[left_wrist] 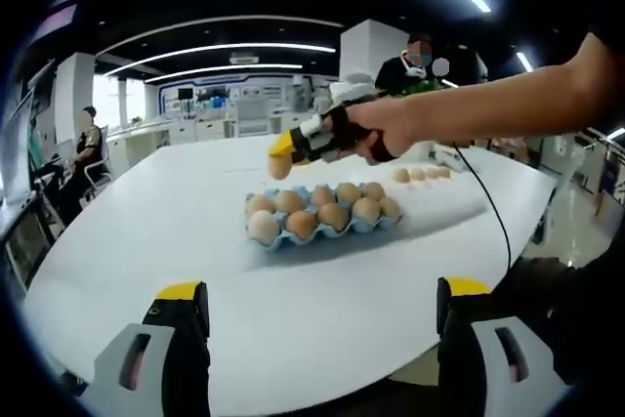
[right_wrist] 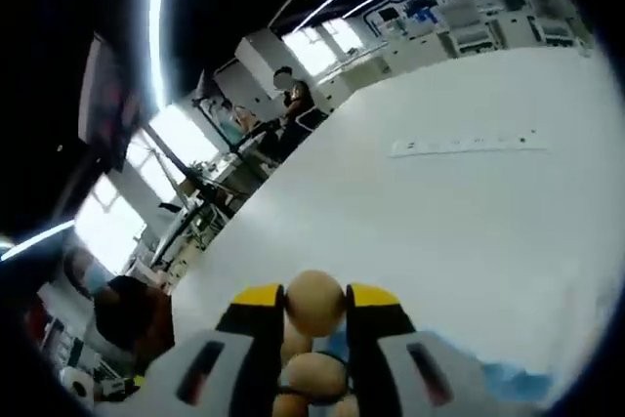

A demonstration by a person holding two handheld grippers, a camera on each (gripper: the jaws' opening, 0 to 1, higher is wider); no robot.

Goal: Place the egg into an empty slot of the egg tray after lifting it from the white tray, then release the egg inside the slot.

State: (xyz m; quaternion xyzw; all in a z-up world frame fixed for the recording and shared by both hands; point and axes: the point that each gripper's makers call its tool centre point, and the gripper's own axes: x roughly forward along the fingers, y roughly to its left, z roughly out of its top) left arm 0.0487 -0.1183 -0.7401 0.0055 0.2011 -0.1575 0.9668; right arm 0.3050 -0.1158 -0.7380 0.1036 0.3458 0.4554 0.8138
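The blue moulded egg tray point(left_wrist: 327, 231) holds nine brown eggs; beyond it lie four more; one is gripped above it.

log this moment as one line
right gripper: shut on egg | above blue egg tray | left gripper: open, idle

A broad white oval table point(left_wrist: 146, 241) is seen in an open office. A thin black cable point(left_wrist: 493, 217) is draped across it. A long white strip point(right_wrist: 464, 144) is laid flat on it.
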